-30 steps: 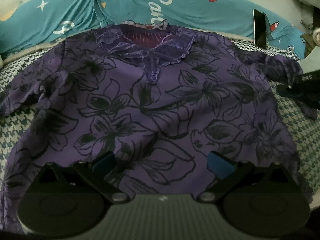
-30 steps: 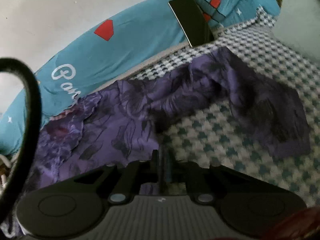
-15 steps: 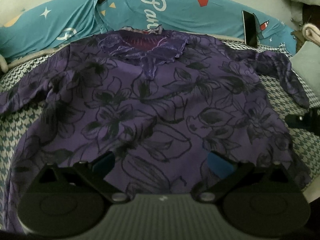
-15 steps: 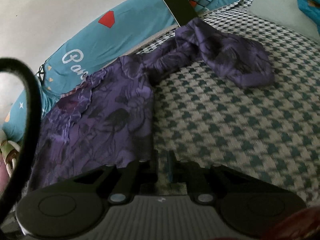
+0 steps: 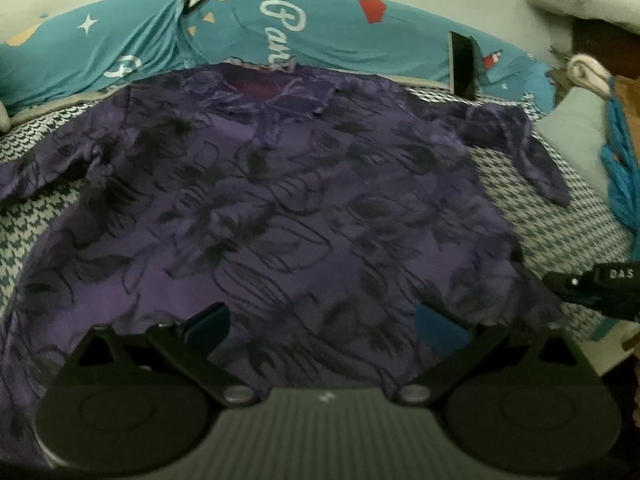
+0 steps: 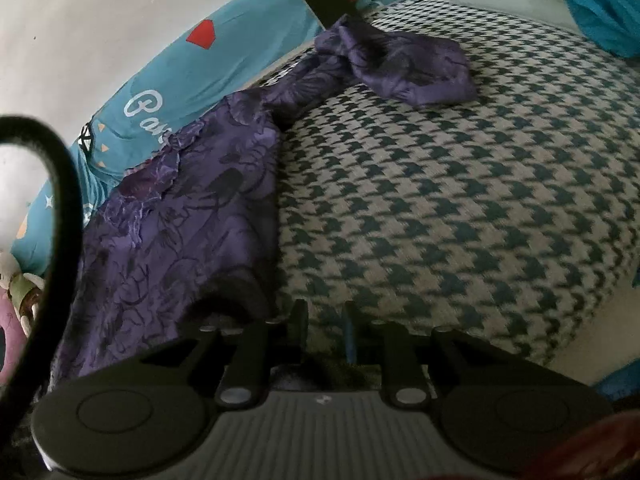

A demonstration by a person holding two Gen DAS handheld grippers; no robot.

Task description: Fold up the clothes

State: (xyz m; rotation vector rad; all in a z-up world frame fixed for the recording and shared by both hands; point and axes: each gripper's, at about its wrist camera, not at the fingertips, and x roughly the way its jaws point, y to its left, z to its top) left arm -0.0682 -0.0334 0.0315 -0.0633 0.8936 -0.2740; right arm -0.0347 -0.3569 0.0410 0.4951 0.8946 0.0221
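A purple shirt [image 5: 280, 200] with black flower print lies flat and face up on the houndstooth bed sheet [image 5: 560, 216], collar toward the far side. Its right sleeve [image 5: 532, 152] lies bunched and angled outward. My left gripper [image 5: 322, 320] hovers open over the shirt's lower hem, nothing between its blue pads. In the right wrist view the shirt's side edge [image 6: 192, 240] runs left of my right gripper [image 6: 324, 312], whose fingers stand a narrow gap apart over bare sheet [image 6: 460, 200]. From the left wrist view, that gripper [image 5: 592, 288] sits by the shirt's lower right corner.
A long teal bolster [image 5: 320, 28] with white lettering lines the far wall. A dark phone [image 5: 462, 64] leans against it beside the sleeve [image 6: 408, 68]. A grey pillow [image 5: 576, 136] and a teal cloth [image 5: 620, 176] lie at the right. The bed's edge drops off at the lower right.
Both grippers have pulled back toward the near edge, so more of the shirt shows. The right gripper moved from the sleeve down to the lower right corner, and its fingers parted slightly.
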